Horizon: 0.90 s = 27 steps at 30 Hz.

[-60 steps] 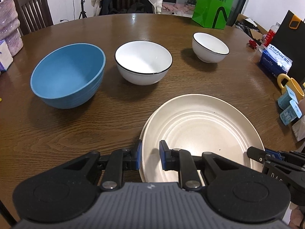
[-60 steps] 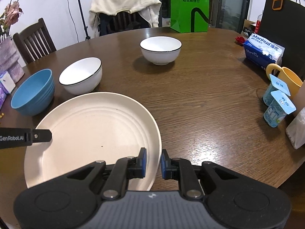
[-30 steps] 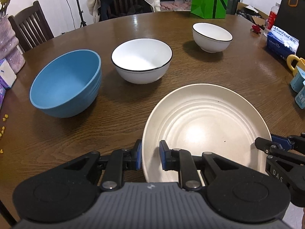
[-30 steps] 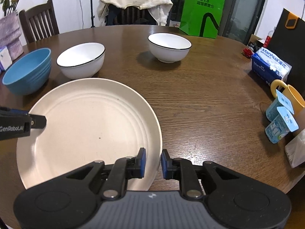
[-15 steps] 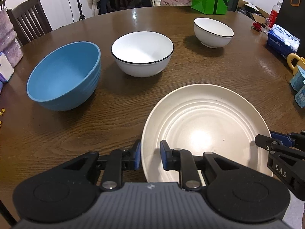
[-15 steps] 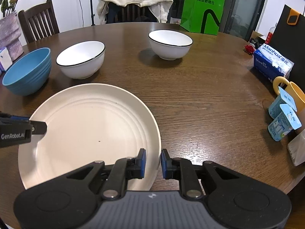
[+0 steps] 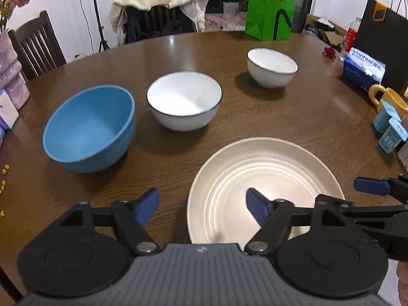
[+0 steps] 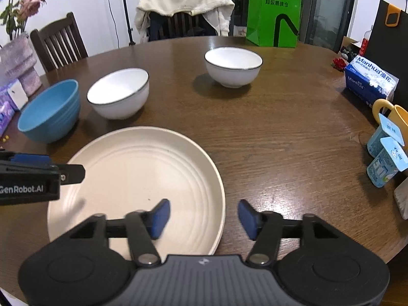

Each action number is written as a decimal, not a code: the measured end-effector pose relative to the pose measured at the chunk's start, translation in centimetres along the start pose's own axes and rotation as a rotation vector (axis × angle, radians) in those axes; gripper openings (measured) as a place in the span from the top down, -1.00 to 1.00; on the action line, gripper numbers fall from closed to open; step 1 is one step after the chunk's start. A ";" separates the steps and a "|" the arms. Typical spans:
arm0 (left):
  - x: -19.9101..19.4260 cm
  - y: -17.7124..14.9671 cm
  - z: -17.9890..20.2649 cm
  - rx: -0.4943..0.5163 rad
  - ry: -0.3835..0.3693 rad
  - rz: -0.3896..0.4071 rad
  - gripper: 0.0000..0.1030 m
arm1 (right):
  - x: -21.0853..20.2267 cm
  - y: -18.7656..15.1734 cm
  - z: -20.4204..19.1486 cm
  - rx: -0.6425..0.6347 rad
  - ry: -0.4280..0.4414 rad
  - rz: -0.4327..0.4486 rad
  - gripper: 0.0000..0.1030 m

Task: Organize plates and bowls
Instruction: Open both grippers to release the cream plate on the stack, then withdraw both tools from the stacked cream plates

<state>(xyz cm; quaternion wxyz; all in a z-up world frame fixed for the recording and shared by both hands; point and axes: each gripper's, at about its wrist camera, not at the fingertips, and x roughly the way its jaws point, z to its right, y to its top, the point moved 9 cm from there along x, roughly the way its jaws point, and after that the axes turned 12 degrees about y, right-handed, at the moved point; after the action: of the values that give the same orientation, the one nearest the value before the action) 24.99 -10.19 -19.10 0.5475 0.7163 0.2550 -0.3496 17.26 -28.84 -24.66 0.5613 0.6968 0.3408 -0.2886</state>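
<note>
left gripper (image 7: pixel 202 204) jaws apart, straddling plate (image 7: pixel 265 178) rim | right gripper (image 8: pixel 202 215) same

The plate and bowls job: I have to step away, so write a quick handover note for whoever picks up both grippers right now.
Left gripper: open, straddling the near left rim of the cream plate, holding nothing.
Right gripper: open, straddling the plate's near right rim, holding nothing.
Plate lies flat on the table, no longer gripped.
Beyond it, in a row and all separate: blue bowl, larger white bowl, smaller white bowl.
Done: plate set down.
Left: the three bowls, none stacked or grouped yet.
</note>
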 end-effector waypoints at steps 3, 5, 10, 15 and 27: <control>-0.9 0.4 -0.8 -0.019 -0.020 0.028 -1.00 | -0.8 0.4 0.0 0.006 0.004 0.017 -0.75; -1.6 0.6 -1.4 -0.043 -0.035 0.047 -1.00 | -1.3 0.6 -0.1 0.015 0.029 0.017 -0.92; -3.3 0.8 -2.8 -0.087 -0.063 0.069 -1.00 | -3.1 1.1 -0.5 0.016 0.054 0.033 -1.00; -5.0 0.7 -3.7 -0.102 -0.064 0.101 -1.00 | -5.1 1.6 -1.2 -0.003 0.080 0.039 -1.00; -6.9 -2.5 -6.0 -0.181 -0.054 0.073 -1.00 | -6.7 1.0 -3.4 -0.022 0.063 0.070 -1.00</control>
<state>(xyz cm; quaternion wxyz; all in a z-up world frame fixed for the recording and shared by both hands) 20.11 -3.60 -14.30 0.6290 0.6629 0.2443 -0.3243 14.11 -26.66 -18.09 0.5677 0.7108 0.3369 -0.2429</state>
